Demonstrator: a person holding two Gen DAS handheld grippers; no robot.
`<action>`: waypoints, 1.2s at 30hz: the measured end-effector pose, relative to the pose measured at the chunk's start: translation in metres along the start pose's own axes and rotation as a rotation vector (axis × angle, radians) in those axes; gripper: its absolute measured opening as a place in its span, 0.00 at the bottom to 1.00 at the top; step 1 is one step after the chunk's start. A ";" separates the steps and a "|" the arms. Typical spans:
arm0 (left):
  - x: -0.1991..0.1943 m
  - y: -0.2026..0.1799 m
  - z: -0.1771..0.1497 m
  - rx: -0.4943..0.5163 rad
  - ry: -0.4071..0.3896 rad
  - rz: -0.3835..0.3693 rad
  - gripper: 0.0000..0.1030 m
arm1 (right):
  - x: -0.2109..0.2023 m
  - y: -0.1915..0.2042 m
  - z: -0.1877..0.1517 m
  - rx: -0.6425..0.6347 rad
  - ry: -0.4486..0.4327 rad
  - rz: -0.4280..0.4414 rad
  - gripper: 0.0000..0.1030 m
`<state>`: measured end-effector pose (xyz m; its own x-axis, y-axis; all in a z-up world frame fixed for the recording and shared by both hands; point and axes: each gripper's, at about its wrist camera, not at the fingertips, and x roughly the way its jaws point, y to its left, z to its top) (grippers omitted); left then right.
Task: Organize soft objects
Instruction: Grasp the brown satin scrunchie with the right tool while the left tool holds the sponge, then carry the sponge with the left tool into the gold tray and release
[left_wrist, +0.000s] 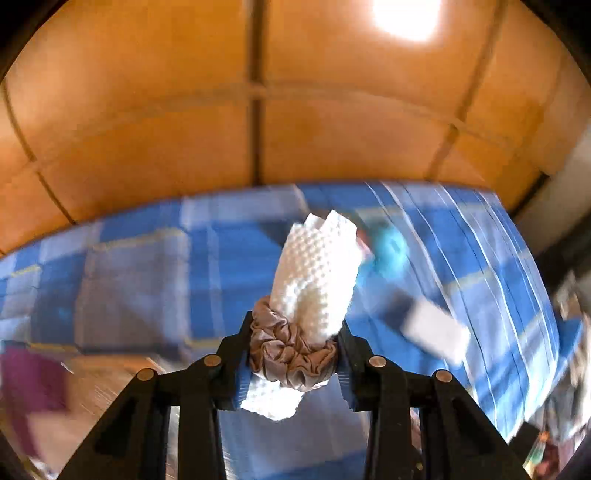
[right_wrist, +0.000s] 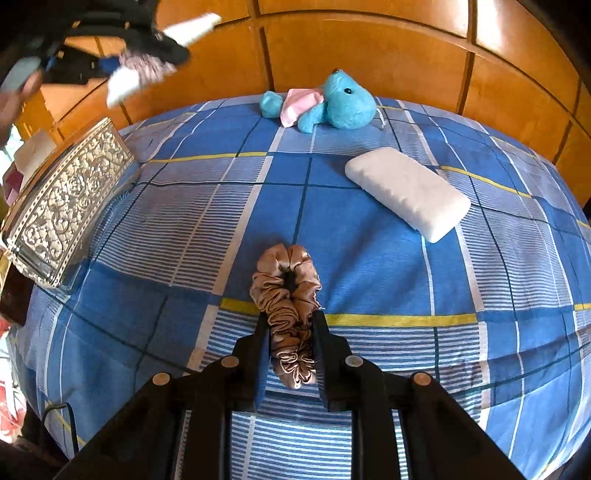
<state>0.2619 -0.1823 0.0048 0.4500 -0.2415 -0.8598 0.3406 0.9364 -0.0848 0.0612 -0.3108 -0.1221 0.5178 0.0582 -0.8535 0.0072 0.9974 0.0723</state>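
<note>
My left gripper (left_wrist: 293, 325) is shut on a white dimpled cloth (left_wrist: 319, 273) with a taupe scrunchie (left_wrist: 291, 354) around it, held above the bed; it also shows in the right wrist view (right_wrist: 147, 62), raised at the upper left. My right gripper (right_wrist: 290, 317) is shut on a bronze satin scrunchie (right_wrist: 286, 295) that rests on the blue checked bedsheet (right_wrist: 369, 258). A blue plush toy (right_wrist: 332, 101) with a pink cloth lies at the far edge. A white pad (right_wrist: 408, 192) lies to the right of centre.
An embossed silver box (right_wrist: 66, 206) stands at the bed's left edge, with white and maroon items behind it. A wooden panelled headboard (right_wrist: 369, 48) runs along the far side. The left wrist view is motion-blurred; the plush (left_wrist: 388, 251) and white pad (left_wrist: 436, 332) show faintly there.
</note>
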 end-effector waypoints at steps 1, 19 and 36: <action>-0.002 0.011 0.009 -0.019 0.000 0.015 0.37 | 0.000 0.000 0.001 0.008 -0.001 -0.001 0.20; -0.121 0.322 -0.067 -0.414 -0.102 0.327 0.37 | -0.003 0.003 -0.005 0.037 -0.064 -0.041 0.21; -0.143 0.328 -0.307 -0.638 -0.041 0.087 0.37 | -0.002 0.017 -0.009 0.013 -0.095 -0.136 0.21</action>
<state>0.0554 0.2374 -0.0551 0.4894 -0.1556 -0.8581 -0.2507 0.9173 -0.3093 0.0522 -0.2932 -0.1240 0.5903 -0.0820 -0.8030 0.0932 0.9951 -0.0331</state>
